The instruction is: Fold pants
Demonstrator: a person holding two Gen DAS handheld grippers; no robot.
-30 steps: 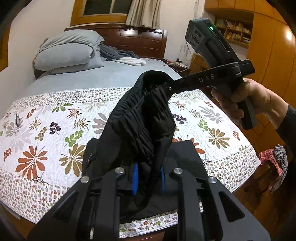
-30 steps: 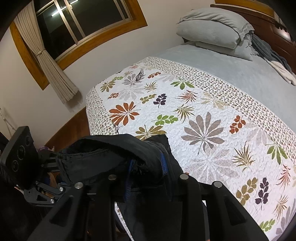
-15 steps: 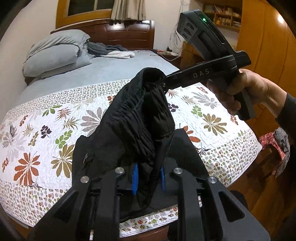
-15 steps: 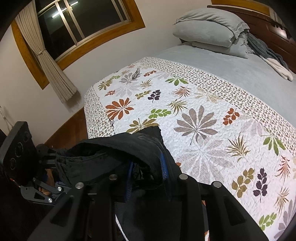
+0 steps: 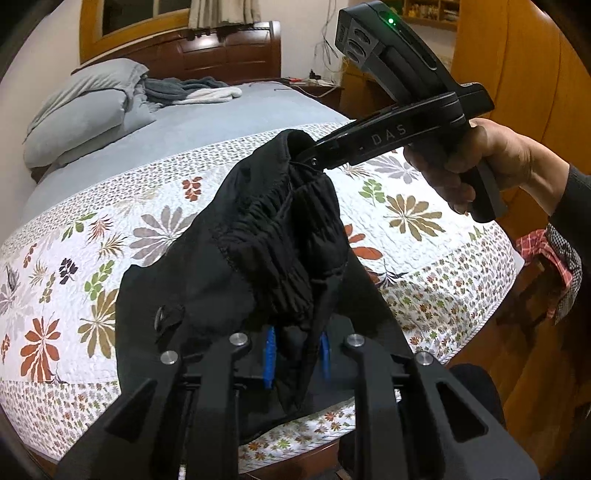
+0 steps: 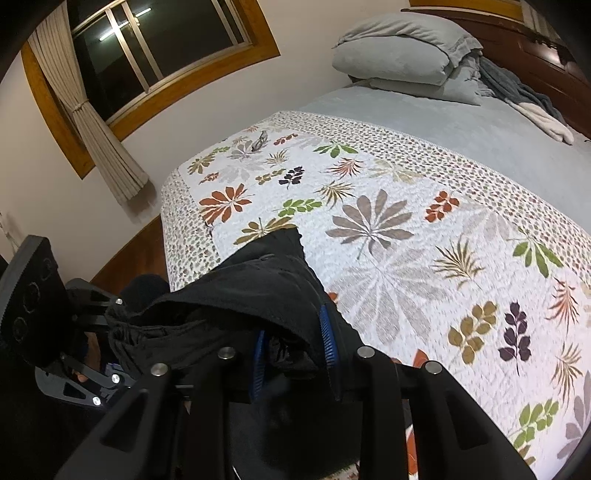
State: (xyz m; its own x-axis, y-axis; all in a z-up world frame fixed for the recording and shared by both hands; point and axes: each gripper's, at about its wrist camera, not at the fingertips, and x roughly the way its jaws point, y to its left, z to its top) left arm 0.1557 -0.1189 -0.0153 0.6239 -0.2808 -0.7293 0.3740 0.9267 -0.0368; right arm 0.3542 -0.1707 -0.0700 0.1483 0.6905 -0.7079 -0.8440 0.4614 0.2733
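Left tongs [image 5: 295,354] and right tongs [image 5: 314,157] clamping black pants [image 5: 266,251], floral quilt [image 5: 406,229]

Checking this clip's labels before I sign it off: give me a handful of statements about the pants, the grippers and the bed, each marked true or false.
1. Both grippers are shut on the black pants. True: the left gripper and the right gripper each pinch the waistband.
2. The pants lie fully flat on the quilt. False: the waistband end is held up, with only the lower part draped on the quilt.
3. Grey pillows are stacked by the headboard. True.
4. The quilt is plain blue. False: it is white with a leaf print.
5. The right gripper shows a green light. True.
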